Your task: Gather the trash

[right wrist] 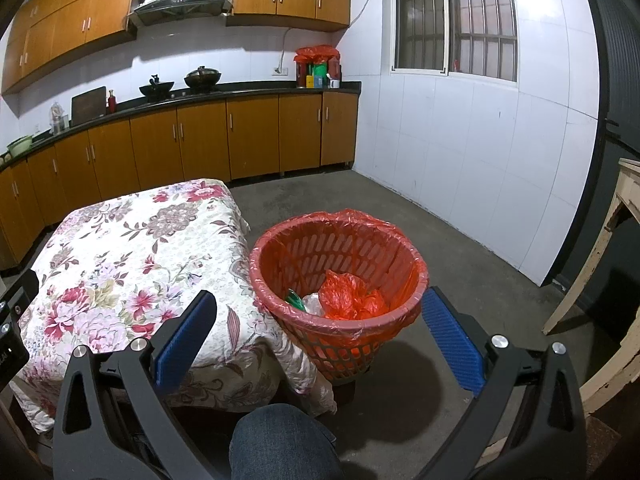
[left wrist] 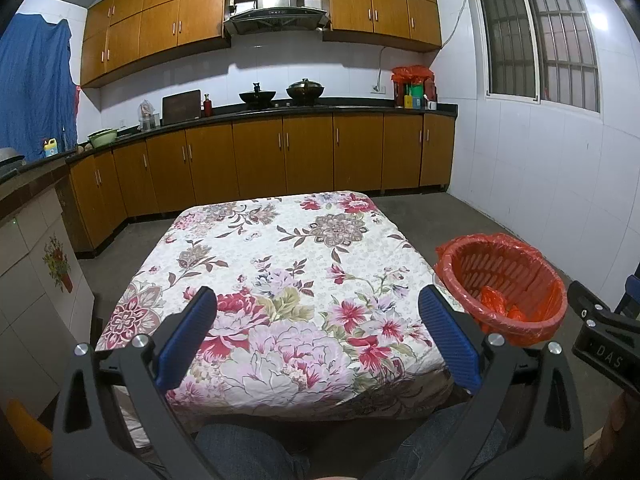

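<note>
1. The low table (left wrist: 304,280), draped in a floral cloth (right wrist: 132,256), fills the middle of the left wrist view; its top carries only the cloth.
2. A run of wooden kitchen cabinets (left wrist: 308,152) lines the far wall under a dark counter, with two woks (left wrist: 257,98) on the hob and a range hood (left wrist: 276,12) above.
3. The red slatted waste basket (right wrist: 344,336), lined with a red plastic bag (right wrist: 362,216) folded over its rim, stands on the concrete floor just beside the table's right edge.
4. The left gripper (left wrist: 318,300) hangs above the near part of the table, its blue-padded fingers (left wrist: 194,328) spread wide with nothing between them.
5. The right gripper (right wrist: 320,304) is held over the near rim of the basket, its fingers (right wrist: 450,340) likewise wide apart and holding nothing.
6. The trash lies inside the basket: a crumpled red plastic bag (right wrist: 350,294), a clear plastic piece (right wrist: 314,304) beside it, and a small green wrapper (right wrist: 296,300) at the left.
7. The person's jeans-clad knee (right wrist: 280,440) shows at the bottom edge.
</note>
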A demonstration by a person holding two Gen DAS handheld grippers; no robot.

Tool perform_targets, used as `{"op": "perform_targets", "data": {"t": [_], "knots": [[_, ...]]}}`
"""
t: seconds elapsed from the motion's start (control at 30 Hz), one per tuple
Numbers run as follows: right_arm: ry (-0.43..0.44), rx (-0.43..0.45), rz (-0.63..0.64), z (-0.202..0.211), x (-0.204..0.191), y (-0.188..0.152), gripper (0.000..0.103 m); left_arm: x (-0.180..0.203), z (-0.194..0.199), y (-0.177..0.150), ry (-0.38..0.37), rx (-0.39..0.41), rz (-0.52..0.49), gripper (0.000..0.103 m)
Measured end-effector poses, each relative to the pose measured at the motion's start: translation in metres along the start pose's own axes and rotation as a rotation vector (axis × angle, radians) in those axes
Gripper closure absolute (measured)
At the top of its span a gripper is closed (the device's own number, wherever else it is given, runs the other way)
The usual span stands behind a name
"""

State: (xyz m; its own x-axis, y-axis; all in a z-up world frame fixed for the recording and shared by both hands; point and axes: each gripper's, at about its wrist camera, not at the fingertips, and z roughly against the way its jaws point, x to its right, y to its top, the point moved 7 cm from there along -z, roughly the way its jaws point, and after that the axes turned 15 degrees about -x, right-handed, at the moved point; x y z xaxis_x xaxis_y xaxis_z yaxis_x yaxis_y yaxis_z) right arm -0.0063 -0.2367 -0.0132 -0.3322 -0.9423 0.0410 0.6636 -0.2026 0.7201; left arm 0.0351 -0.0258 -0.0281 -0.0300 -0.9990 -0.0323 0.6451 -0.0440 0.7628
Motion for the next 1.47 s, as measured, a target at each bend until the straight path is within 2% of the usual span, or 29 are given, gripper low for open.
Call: {"op": "perform_targets", "data": {"t": [1.47], "knots": [[0.005,-0.01,0.001,0.001,0.002,-0.001,0.002,-0.003,-0.005,-0.009,-0.005,-0.022,-0.002,0.004]]}}
